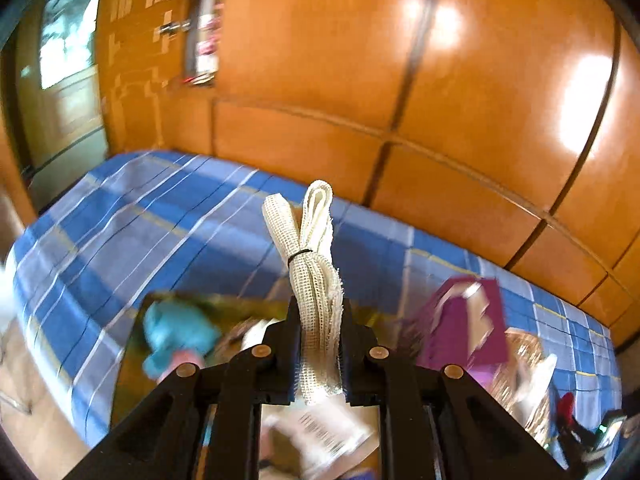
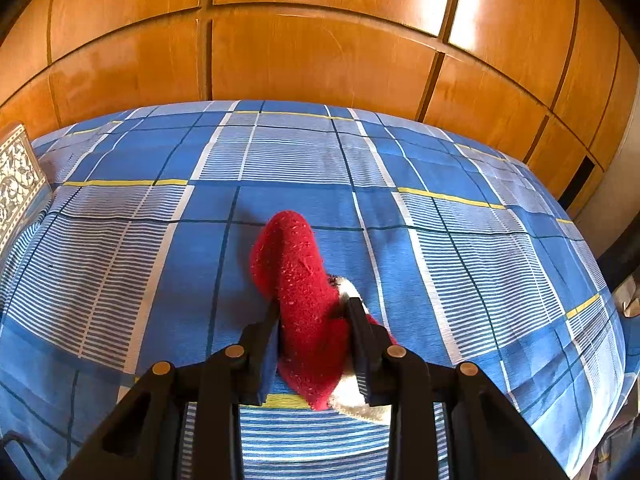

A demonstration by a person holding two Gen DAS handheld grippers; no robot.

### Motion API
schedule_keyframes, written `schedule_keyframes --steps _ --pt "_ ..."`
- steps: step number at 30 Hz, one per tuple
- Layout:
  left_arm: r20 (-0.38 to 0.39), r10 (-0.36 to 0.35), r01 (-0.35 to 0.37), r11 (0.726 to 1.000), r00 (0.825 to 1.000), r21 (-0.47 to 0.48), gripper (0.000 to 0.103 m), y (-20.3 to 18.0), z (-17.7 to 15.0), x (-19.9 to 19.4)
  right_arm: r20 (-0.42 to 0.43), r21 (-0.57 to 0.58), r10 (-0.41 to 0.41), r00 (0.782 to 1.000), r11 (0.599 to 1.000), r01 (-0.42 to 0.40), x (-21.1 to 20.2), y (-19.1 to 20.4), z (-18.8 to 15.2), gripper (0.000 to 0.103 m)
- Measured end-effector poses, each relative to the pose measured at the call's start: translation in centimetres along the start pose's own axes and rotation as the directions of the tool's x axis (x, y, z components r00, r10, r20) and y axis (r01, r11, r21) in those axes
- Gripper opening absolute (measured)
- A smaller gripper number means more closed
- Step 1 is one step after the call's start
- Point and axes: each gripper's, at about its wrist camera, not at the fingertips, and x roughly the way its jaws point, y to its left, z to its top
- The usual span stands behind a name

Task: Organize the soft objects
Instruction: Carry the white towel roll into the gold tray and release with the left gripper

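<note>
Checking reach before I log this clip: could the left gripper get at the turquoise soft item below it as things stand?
Probably not yet. The left gripper is shut on a tied cream mesh bundle, so nothing else fits between its fingers. The turquoise item lies uncovered in the blurred pile, so release first.

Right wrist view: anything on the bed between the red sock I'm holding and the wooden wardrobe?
No. In the right wrist view, only bare blue plaid bedspread stretches from the red sock, gripped by the right gripper, to the wardrobe.
</note>
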Motion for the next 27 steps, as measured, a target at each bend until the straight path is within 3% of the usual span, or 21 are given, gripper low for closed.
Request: schedule_keyframes --steps 9,19,22,25,27 --pt "-0.047 0.064 -0.069 0.989 0.997 -0.133 0.016 6.7 -8.3 -2.5 0.0 -0.021 -0.027 1.0 0.999 0.027 0.0 0.5 0.0 0.031" --pt "-0.132 0.137 -0.152 0.982 0.982 -0.115 0.02 7.3 -13.1 0.1 0.002 -0.04 -0.048 0.999 0.998 0.048 -0.1 0.7 -0.1 0.032" --pt "-0.157 0.172 -0.189 0.977 0.973 -0.097 0.023 7.2 -13.5 1.0 0.003 -0.044 -0.053 0.999 0.998 0.053 -0.1 0.8 0.0 0.032" --pt "-0.147 0.198 -0.212 0.974 0.969 -0.085 0.041 7.2 -13.7 1.1 0.005 -0.05 -0.057 0.998 0.997 0.057 0.0 0.7 0.0 0.032" --pt "-0.127 0.21 -0.22 0.972 0.97 -0.076 0.044 7.1 -13.8 0.8 0.005 -0.053 -0.061 0.998 0.997 0.061 -0.1 0.8 -0.1 0.032"
